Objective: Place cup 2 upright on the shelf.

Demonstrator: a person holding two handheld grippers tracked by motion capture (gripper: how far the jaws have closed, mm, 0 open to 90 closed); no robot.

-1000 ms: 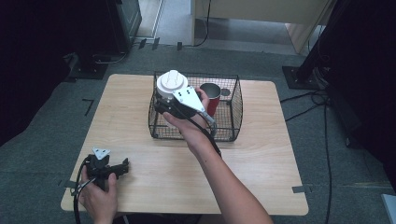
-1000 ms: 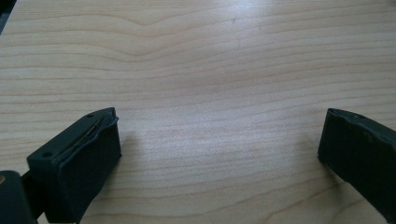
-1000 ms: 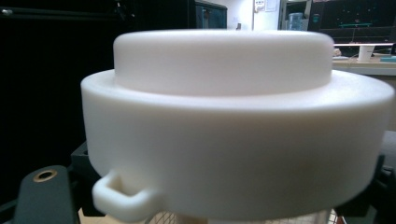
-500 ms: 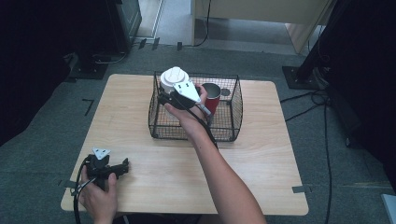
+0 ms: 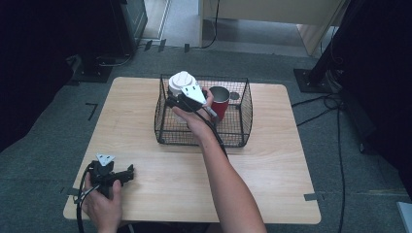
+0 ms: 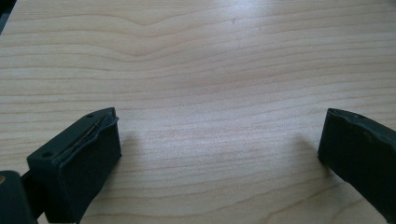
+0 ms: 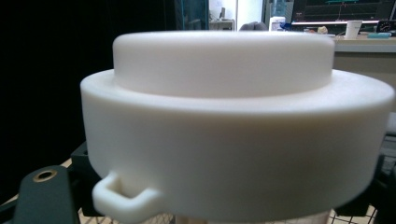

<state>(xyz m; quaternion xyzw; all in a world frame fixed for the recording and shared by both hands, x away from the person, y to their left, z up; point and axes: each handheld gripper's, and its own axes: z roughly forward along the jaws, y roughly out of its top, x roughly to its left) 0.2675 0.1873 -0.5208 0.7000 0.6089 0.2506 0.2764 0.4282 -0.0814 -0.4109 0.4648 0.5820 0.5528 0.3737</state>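
White-lidded container [image 5: 181,83] sits pinched in the right gripper [image 5: 180,101], held over the left end of the wire basket [image 5: 245,109] beside a red mug [image 5: 221,103]. Judged step: lowering it in; next, release squarely. Left gripper [image 5: 112,175] rests spread on the table [image 5: 272,170].

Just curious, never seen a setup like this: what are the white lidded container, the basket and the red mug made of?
The white lidded container looks like matte plastic: smooth, evenly white, with a moulded loop at the rim. The basket seems to be thin black wire mesh, since you can see through it. The red mug shows a shiny grey inside, so probably metal with a red coating, though ceramic can't be ruled out.
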